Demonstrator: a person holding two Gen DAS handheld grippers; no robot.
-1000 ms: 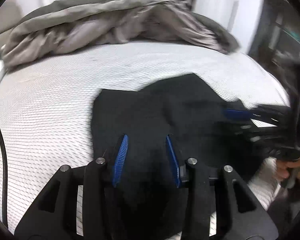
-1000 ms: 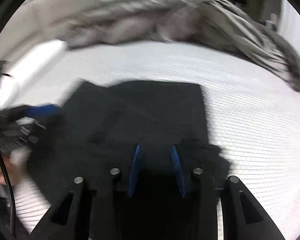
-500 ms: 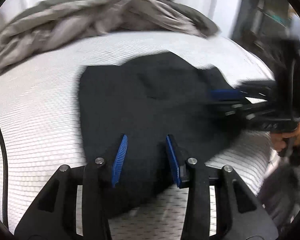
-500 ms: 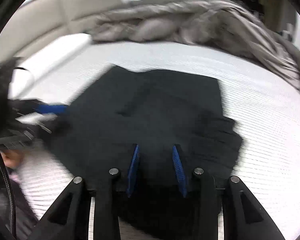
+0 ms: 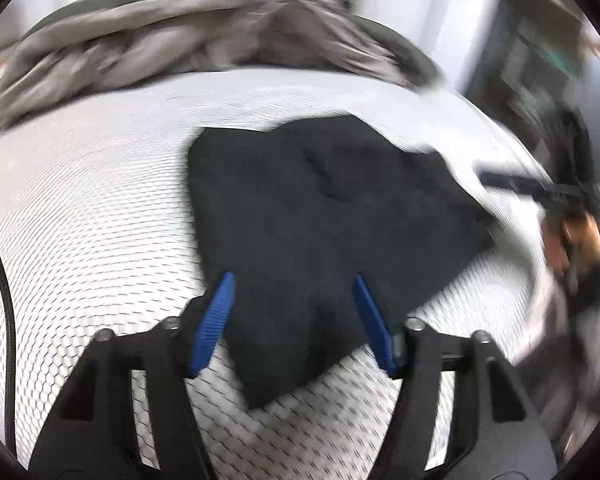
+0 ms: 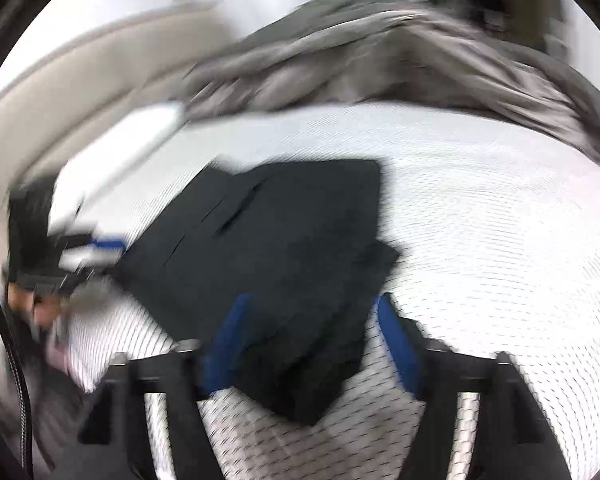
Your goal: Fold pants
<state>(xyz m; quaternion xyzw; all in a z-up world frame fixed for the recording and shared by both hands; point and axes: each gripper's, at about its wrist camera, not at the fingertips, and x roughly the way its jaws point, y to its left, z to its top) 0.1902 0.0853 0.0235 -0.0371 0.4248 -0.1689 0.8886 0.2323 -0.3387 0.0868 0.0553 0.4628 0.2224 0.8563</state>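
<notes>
The black pants (image 5: pixel 320 216) lie folded in a flat bundle on the white mesh mattress (image 5: pixel 80 208). My left gripper (image 5: pixel 292 278) hovers over their near corner. Its jaws are opening, and the blue pads (image 5: pixel 216 316) stand clear of the cloth. In the right wrist view the pants (image 6: pixel 280 240) fill the middle. My right gripper (image 6: pixel 314 300) is above their near edge, and its jaws are also opening without pressing on the cloth. Each gripper shows as a blur in the other's view: the right gripper (image 5: pixel 540 188) at the right, the left gripper (image 6: pixel 88 248) at the left.
A rumpled grey blanket (image 5: pixel 180 32) is piled across the far side of the bed (image 6: pixel 380 48). A beige headboard (image 6: pixel 80 80) curves along the left. A person's hand (image 5: pixel 576 236) holds the right gripper beyond the mattress edge. Dark furniture (image 5: pixel 540 60) stands to the right.
Both pairs of jaws have widened from narrow to wide. Both grippers have drawn back toward the near edge of the pants, and more bare mattress now shows in front of them.
</notes>
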